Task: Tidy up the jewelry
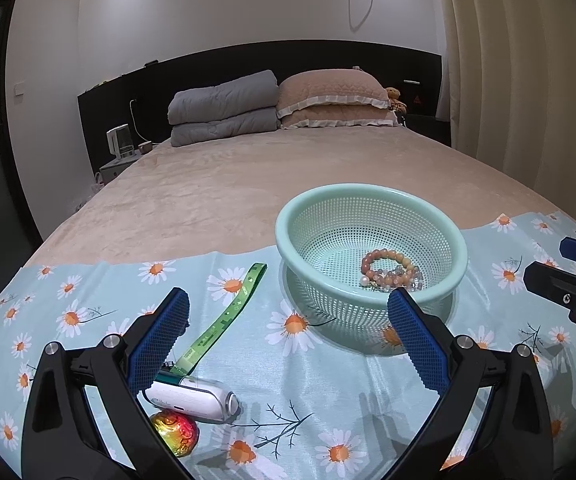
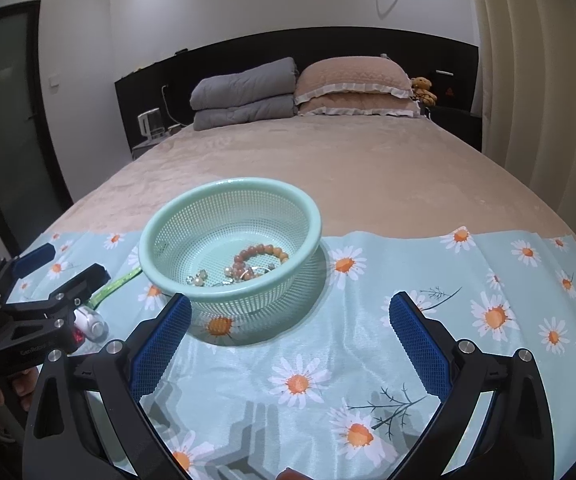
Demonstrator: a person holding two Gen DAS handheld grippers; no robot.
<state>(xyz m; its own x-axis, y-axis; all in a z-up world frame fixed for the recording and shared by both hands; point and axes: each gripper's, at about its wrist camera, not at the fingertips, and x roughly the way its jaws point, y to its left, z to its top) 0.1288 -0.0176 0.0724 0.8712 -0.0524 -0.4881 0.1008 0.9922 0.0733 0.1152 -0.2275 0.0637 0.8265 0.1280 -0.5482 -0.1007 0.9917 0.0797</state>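
Item: beaded bracelets (image 1: 392, 272), in green basket (image 1: 368, 200) just ahead-right of left hand-held gripper (image 1: 288, 320); jaws apart, empty. Right hand-held gripper (image 2: 290, 320) likewise apart. Remaining: iridescent bauble (image 1: 175, 432), near-left; approach low, pinch gently.

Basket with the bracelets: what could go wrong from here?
1. The basket is light mesh on a loose daisy cloth over soft bedding; a nudge from either open hand-held gripper could tip it.
2. The green strap lies beside the white case and the left hand-held gripper; it could snag.
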